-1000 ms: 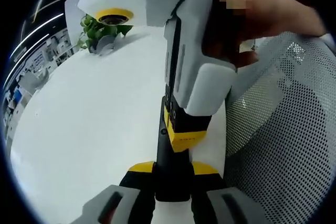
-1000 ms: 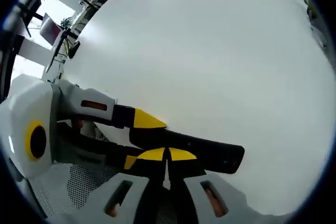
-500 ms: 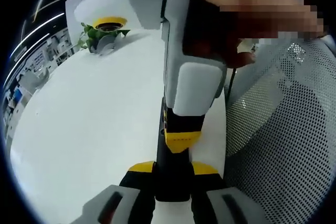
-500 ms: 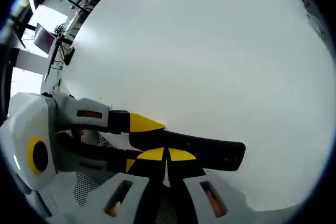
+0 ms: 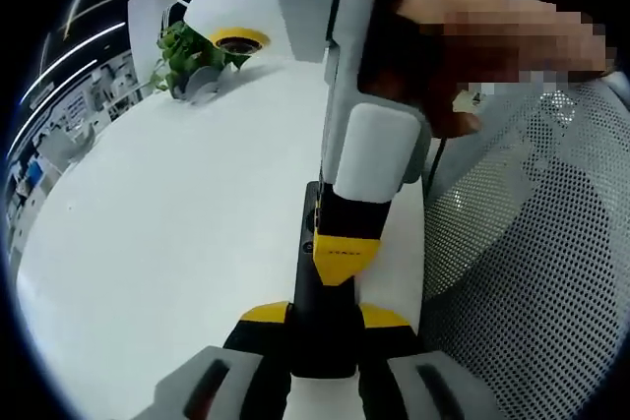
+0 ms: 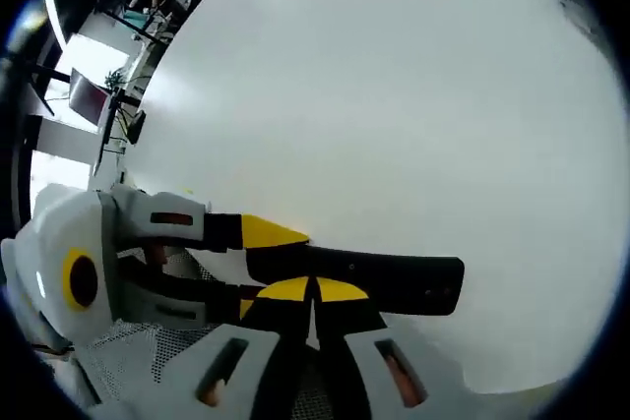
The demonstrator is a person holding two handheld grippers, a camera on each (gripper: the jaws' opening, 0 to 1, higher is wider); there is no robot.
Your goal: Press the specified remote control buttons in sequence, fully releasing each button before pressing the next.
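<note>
A white table point(image 6: 394, 95) is spreading wide beneath an office background. A mesh chair point(image 5: 532, 272) is standing beside it. The left gripper point(image 5: 320, 327) is clamping the black remote point(image 6: 384, 282); the right gripper point(image 6: 313, 292), jaws closed, is pressing it. A potted plant point(image 5: 187, 61) is sitting far off.

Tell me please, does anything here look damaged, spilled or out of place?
Nothing stands out. The black remote control is held in the left gripper, over the white table; the right gripper, jaws together, sits at it. A potted plant stands upright at the far edge.
</note>
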